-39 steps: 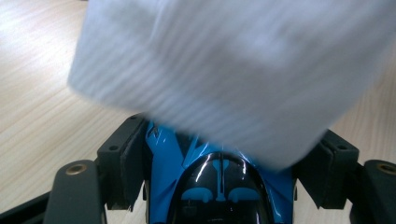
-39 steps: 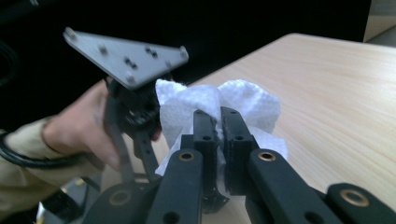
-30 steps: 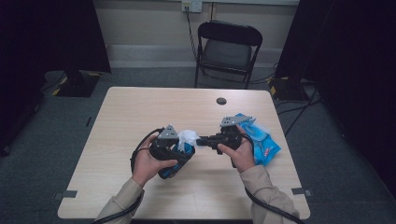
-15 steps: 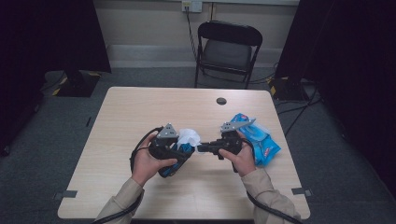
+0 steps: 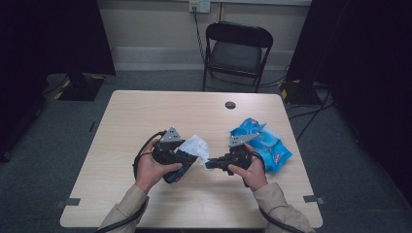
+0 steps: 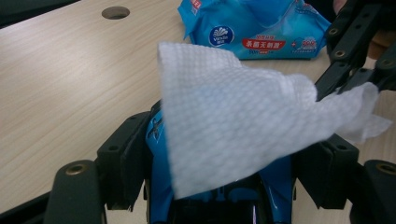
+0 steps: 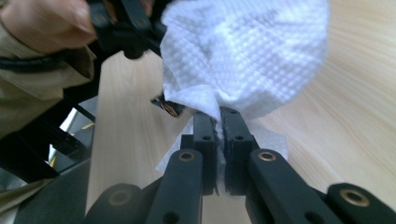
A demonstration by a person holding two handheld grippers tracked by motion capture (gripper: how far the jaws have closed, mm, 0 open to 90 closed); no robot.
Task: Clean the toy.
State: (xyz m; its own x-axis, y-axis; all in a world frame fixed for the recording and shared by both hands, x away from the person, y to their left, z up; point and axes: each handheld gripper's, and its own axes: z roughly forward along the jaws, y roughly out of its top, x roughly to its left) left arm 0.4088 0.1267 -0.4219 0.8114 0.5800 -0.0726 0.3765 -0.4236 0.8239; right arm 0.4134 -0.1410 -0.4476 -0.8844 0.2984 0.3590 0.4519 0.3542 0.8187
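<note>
A black folding chair (image 5: 238, 51) stands behind the pale wooden table (image 5: 145, 116) on grey carpet (image 5: 58, 141), dark curtains (image 5: 53, 34) flanking.

Light wood-grain table (image 5: 145, 121), round cable hole (image 5: 230, 105) near the far edge. Blue wet-wipe pack (image 5: 266, 145) lying flat at the right side. Black folding chair (image 5: 237, 48) beyond the table. Grey carpet floor (image 5: 58, 126); wall socket (image 5: 200, 6).

The wipe (image 6: 224, 126) is white with a fine dimpled weave. The pack (image 6: 254, 28) is blue with a red label strip. The table (image 5: 145, 116) is pale woodgrain.
</note>
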